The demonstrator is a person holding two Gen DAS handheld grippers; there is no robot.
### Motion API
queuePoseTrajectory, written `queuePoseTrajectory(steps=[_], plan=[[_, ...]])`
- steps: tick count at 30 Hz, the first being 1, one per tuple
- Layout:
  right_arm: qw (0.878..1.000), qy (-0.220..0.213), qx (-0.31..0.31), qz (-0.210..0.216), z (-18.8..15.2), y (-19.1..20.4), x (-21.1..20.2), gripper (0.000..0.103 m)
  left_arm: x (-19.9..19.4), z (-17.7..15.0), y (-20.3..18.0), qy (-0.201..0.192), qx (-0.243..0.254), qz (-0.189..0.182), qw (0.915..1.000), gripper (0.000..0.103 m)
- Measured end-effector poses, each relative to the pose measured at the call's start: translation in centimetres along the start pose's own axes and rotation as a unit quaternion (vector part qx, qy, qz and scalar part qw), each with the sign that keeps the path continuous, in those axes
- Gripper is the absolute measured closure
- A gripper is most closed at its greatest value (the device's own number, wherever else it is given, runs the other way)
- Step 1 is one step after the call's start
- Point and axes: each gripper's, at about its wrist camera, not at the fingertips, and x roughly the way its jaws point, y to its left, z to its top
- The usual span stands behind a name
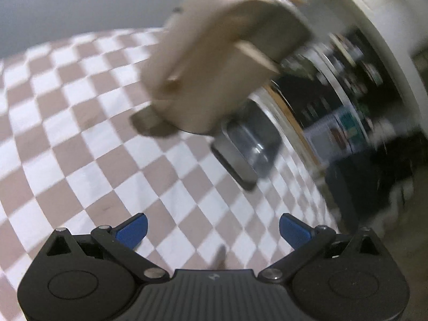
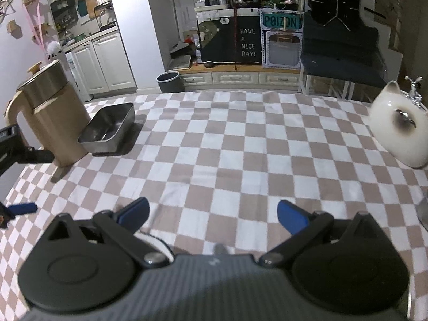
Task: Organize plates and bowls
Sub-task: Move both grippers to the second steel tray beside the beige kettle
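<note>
Ahead, both grippers, left gripper (image 1: 213,226) and right gripper (image 2: 213,214), wide apart over open checkered cloth (image 2: 240,147), metal tray (image 2: 108,128) near its far-left edge.

left gripper (image 1: 213,227) jaws spread wide, empty; right gripper (image 2: 213,215) likewise.

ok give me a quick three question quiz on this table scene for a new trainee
1. True or false: the metal tray is empty.
2. What stands right beside the tray, on its left in the right wrist view? A) beige kettle B) white cat-shaped pot C) bin
3. Fill in: both the left gripper and right gripper are ____ and hold nothing.

Key: 1 true, nothing shows inside it. 2 A, the beige kettle; the white cat-shaped pot sits far right. 3 open.
</note>
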Motion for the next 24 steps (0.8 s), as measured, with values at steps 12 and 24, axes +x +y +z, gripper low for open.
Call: queuePoseTrajectory(steps=[12, 24], plan=[[0.998, -0.048, 0.034, 0.022, 5.8, 0.8, 2.0, 0.004, 2.5, 1.2, -2.3, -0.08, -0.045, -0.007, 0.9958, 0.013], [0.996, -0.05, -0.052, 0.055, 11.8, 6.7, 6.6, 0.014, 7.7, 2.4, -1.7, -0.071, -0.083, 0.012, 0.994, 0.033]])
